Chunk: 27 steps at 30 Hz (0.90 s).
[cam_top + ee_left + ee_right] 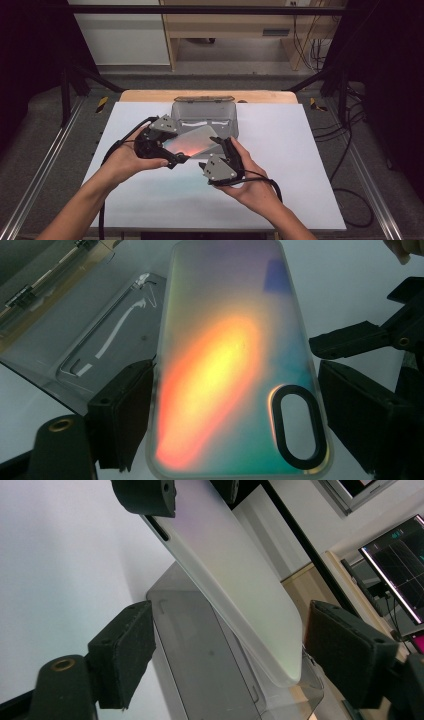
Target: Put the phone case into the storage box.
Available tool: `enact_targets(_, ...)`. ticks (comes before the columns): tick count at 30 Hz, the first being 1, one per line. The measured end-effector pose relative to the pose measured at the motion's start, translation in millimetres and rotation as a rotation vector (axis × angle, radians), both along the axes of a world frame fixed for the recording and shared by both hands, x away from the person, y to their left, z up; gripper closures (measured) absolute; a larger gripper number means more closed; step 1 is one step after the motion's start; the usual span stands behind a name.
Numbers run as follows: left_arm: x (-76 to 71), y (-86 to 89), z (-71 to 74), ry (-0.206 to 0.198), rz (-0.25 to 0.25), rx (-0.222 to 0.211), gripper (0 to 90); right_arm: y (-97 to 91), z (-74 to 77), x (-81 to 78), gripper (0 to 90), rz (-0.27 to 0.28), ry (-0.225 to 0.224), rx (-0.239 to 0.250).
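Observation:
An iridescent phone case (197, 141) (235, 365) hangs in the air over the white table sheet (285, 170). My left gripper (180, 156) (230, 385) is shut on it, one pad on each long edge near the oval camera hole (296, 427). From the right, my right gripper (224, 142) (230, 615) comes up to the case's far end (250, 590). That end lies between its open jaws, well apart from the left pad (122, 655) and close to the right pad (345, 655). An open clear plastic package (202, 114) (110, 335) (200, 660) lies beneath and behind the case.
The white sheet lies on a wooden table, whose far edge (150, 95) shows past the package. Metal rails (45, 160) run along both sides. A monitor (400, 565) stands off to the side, and wooden furniture (225, 30) stands beyond the table.

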<state>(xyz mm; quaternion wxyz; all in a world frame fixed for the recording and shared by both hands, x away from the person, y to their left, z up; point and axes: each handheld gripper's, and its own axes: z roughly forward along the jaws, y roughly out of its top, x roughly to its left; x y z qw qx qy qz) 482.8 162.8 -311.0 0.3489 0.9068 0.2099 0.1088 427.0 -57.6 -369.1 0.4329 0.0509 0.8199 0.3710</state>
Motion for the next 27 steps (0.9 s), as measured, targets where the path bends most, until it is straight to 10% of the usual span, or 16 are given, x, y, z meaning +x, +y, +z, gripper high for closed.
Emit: enact_targets(27,-0.6,10.5,1.2,0.037,-0.017,-0.007,17.4,19.7,-0.2,-3.1,43.2,0.070,-0.092,-0.099)
